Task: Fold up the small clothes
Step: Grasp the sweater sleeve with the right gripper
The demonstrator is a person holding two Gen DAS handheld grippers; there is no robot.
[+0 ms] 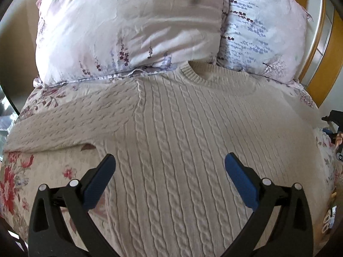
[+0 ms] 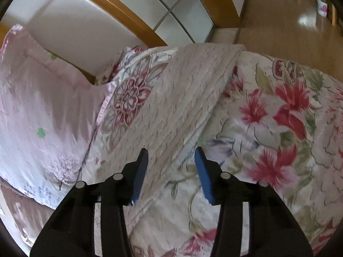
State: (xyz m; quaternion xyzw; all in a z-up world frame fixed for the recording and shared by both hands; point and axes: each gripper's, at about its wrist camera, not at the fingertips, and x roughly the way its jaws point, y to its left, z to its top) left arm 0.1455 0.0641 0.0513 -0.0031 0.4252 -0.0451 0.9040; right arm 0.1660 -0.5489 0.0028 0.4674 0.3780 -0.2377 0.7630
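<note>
A cream cable-knit sweater [image 1: 182, 132] lies flat on a floral bedspread [image 1: 15, 182], collar toward the pillows, its left sleeve spread out to the left. My left gripper [image 1: 170, 159] hovers over the sweater's lower body, jaws wide open and empty. In the right wrist view the sweater's right sleeve [image 2: 178, 98] stretches away across the bedspread [image 2: 268, 128]. My right gripper [image 2: 171, 154] is open and empty above the sleeve's near edge.
Two floral pillows [image 1: 128, 27] [image 1: 257, 32] lie just beyond the collar. A wooden headboard [image 2: 120, 6] and a wood floor [image 2: 289, 21] lie past the bed's edge. The other gripper [image 1: 336, 128] shows at the left wrist view's right edge.
</note>
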